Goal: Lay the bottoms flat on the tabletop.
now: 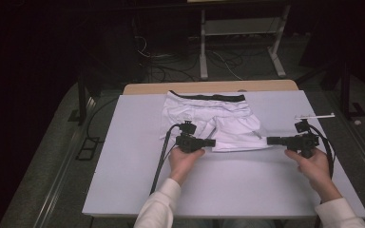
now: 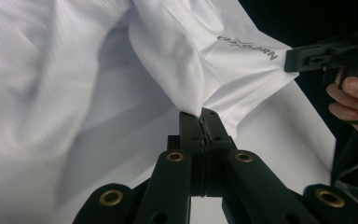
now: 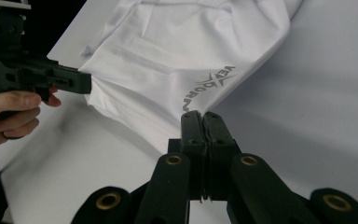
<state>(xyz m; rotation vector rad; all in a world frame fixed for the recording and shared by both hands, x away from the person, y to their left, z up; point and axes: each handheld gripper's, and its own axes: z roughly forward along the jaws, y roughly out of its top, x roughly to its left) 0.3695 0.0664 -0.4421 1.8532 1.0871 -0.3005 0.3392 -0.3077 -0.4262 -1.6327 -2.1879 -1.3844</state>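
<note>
White shorts [image 1: 209, 121] are lying on the grey worktop [image 1: 123, 180], black waistband on the far side, hem edge toward the person. Left gripper [image 1: 212, 142] is sitting at the near left corner of the hem, clenched w/ a bit of fabric pinched btw the jaws. Right gripper [image 1: 270, 140] is pointing in from the right, clamped on the other hem corner next to the grey logo [image 3: 209, 86]. Both are gripping the same near edge, fabric bunching up btw them.

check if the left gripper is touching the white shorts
Touching. In the left gripper view the left gripper has its jaws shut on the hem of the white shorts.
</note>
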